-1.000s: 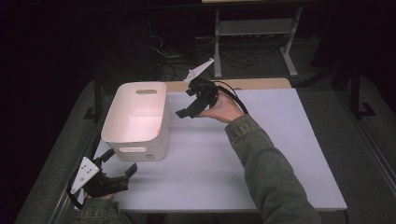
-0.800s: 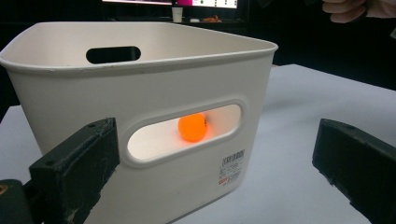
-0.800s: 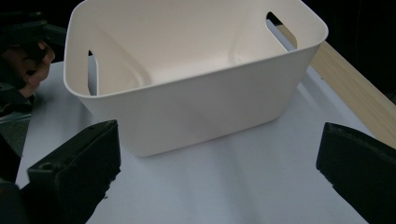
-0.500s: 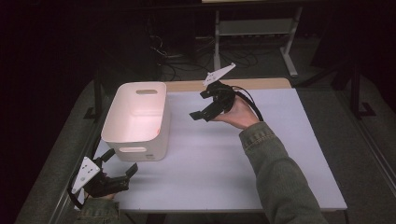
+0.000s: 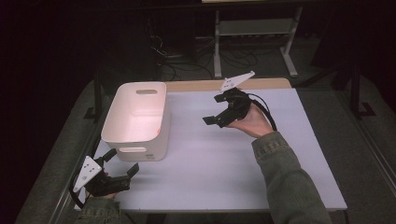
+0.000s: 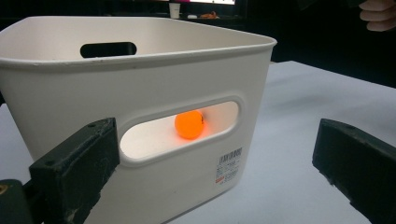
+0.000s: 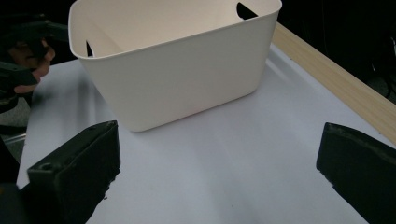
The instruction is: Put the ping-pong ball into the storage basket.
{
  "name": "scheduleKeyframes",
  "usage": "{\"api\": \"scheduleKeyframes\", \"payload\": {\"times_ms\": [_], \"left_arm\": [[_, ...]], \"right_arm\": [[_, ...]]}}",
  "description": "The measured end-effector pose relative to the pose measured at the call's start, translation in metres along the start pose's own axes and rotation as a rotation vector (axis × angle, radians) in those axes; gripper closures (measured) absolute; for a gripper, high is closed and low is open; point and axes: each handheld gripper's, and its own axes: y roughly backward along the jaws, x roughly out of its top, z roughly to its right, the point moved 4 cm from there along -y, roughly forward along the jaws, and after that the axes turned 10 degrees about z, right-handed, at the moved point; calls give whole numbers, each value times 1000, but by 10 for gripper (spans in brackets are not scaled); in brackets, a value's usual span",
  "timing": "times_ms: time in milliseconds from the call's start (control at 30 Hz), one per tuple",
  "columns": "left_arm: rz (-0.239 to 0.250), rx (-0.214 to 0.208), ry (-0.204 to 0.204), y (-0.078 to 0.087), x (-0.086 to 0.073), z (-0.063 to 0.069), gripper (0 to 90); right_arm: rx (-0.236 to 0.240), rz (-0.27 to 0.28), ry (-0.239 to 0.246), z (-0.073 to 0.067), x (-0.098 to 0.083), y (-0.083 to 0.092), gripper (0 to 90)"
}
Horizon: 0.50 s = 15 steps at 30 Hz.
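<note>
Smooth matt plastic bin [image 6: 140, 70]; glossy orange ball [image 6: 189, 124]; wood table edge [image 7: 336, 84].

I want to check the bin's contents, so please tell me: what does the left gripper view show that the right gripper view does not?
Left gripper view: an orange ball inside the bin, seen through the handle slot, and a barcode sticker on the wall. Right gripper view: the bin's plain long side, the table's wooden edge and the other hand beyond the bin. Both: the white bin on the white table, between open black jaws.
</note>
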Motion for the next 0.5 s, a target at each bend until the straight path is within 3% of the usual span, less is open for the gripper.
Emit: {"api": "scheduleKeyframes", "payload": {"times_ms": [367,500], "left_arm": [[3,0,-1,0,0,0,2],[8,-2,1,0,1,0,2]], "right_arm": [[-54,46,-19,1,-20,23,0],[-64,96,-38,-2,-25,32,0]]}}
